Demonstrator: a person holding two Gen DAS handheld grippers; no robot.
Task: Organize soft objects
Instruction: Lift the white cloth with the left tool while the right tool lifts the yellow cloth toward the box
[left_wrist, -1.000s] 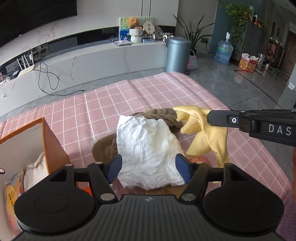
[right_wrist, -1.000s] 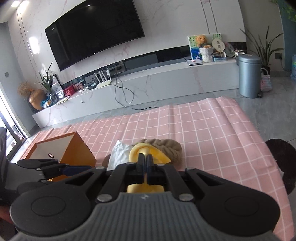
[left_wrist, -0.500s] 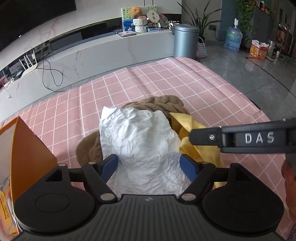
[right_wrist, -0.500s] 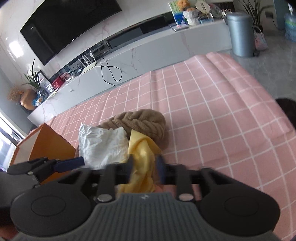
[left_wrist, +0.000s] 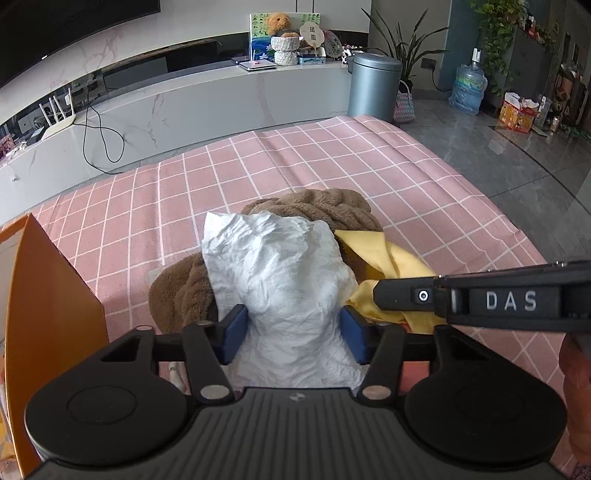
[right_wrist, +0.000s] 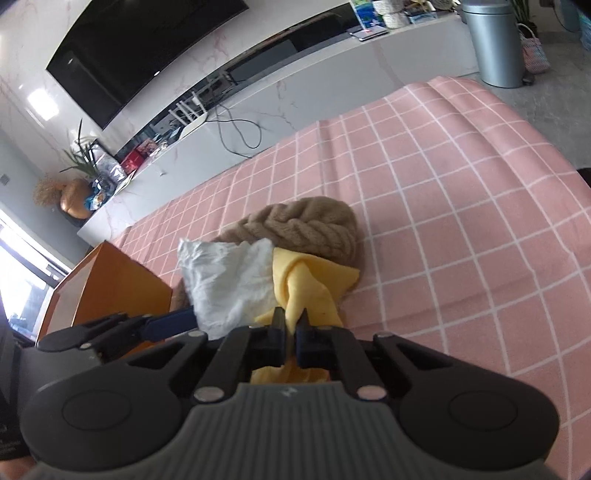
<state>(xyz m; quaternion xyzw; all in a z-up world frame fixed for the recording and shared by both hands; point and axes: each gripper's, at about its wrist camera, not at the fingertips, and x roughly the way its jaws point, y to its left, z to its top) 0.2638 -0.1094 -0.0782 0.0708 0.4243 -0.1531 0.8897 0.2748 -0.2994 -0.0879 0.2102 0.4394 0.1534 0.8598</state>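
A crumpled white cloth (left_wrist: 280, 280) lies on a brown knitted piece (left_wrist: 325, 206) on the pink checked tablecloth (left_wrist: 258, 166). My left gripper (left_wrist: 291, 328) has its blue pads on both sides of the white cloth's near end, jaws wide. A yellow cloth (right_wrist: 306, 284) lies to the right of the white cloth (right_wrist: 229, 280). My right gripper (right_wrist: 290, 326) is shut on the yellow cloth. It reaches in from the right in the left wrist view (left_wrist: 380, 295), over the yellow cloth (left_wrist: 384, 258).
An orange box (left_wrist: 48, 295) stands at the left, close to the pile; it also shows in the right wrist view (right_wrist: 110, 284). The table's right edge (left_wrist: 509, 221) drops to the floor. A white TV bench (left_wrist: 184, 103) lies beyond the table.
The right gripper opened half a second ago and has shut again on the yellow cloth, lower and nearer the table. The left gripper's pads have closed in on the white cloth.
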